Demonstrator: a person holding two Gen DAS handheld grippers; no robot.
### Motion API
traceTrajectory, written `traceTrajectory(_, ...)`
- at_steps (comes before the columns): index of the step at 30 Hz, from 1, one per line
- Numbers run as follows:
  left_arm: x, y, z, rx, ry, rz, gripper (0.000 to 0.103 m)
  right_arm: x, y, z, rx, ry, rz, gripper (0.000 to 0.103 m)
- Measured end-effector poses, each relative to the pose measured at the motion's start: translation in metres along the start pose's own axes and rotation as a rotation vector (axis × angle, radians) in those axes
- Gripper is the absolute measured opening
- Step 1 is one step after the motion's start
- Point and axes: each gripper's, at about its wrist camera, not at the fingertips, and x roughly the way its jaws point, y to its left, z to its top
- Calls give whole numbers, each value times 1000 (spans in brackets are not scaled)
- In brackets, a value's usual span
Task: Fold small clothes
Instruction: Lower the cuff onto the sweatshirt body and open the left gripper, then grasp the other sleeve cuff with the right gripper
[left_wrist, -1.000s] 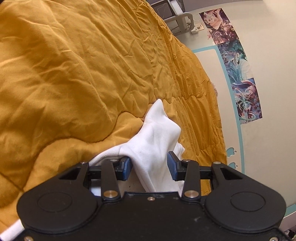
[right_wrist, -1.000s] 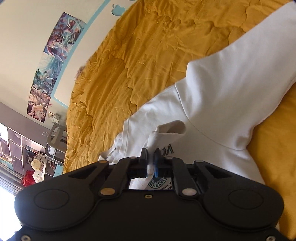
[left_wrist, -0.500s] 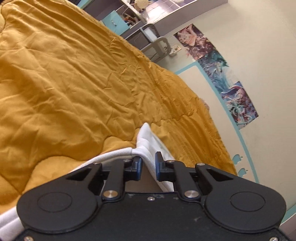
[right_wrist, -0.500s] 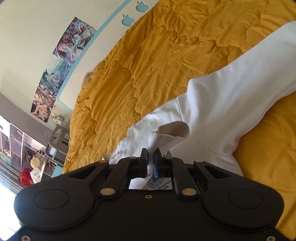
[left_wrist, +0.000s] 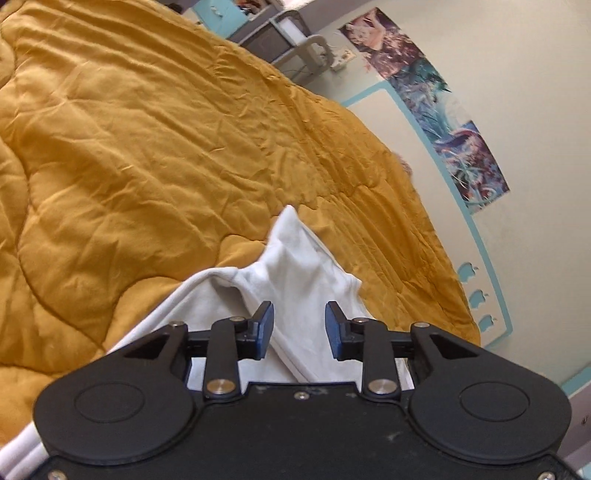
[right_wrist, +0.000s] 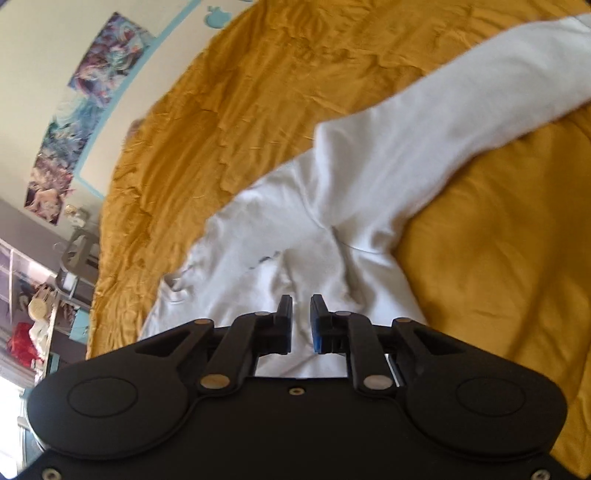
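Note:
A white long-sleeved top (right_wrist: 332, 236) lies on the mustard-yellow quilt (right_wrist: 280, 81), one sleeve (right_wrist: 461, 103) stretched out to the upper right. My right gripper (right_wrist: 301, 319) hovers over the top's body, its jaws a small gap apart with nothing between them. In the left wrist view a bunched white fold of the top (left_wrist: 299, 266) rises ahead of my left gripper (left_wrist: 298, 325). That gripper is open, its jaws wide apart over the cloth and not clamped on it.
The quilt (left_wrist: 147, 147) covers the whole bed. A cream wall with posters (left_wrist: 443, 110) and a teal stripe runs along the bed's far side. A grey bed rail (left_wrist: 306, 48) and shelves (right_wrist: 33, 306) stand at the bed's end.
My left gripper closed on the fold half a second ago and has now opened wide. My right gripper let go of the pinched cloth, which dropped flat, and its jaws parted slightly.

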Motion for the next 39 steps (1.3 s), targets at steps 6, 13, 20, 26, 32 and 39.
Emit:
traceTrajectory(6,26,-24,-4,123,25,-83,36,35,32,-6,-118,18,51,23)
traceTrajectory(13,76,11,4,100,65,105,36,58,-3,-18,-60,80,-118,18)
traceTrajectory(20,75,-13,4,119,116,82,39,26,-7,-2,-103,101,-87,23)
traceTrajectory(26,76,-94,-35,204,213,-138,44,-57,-46,45,24,-23,-19,26)
traceTrajectory(32,114,-150,-113,291,350,-240,45,-121,-143,89,214,-226,-141,29)
traceTrajectory(39,150,-178,-179,325,470,-246,45,-149,-245,110,466,-413,-213,29)
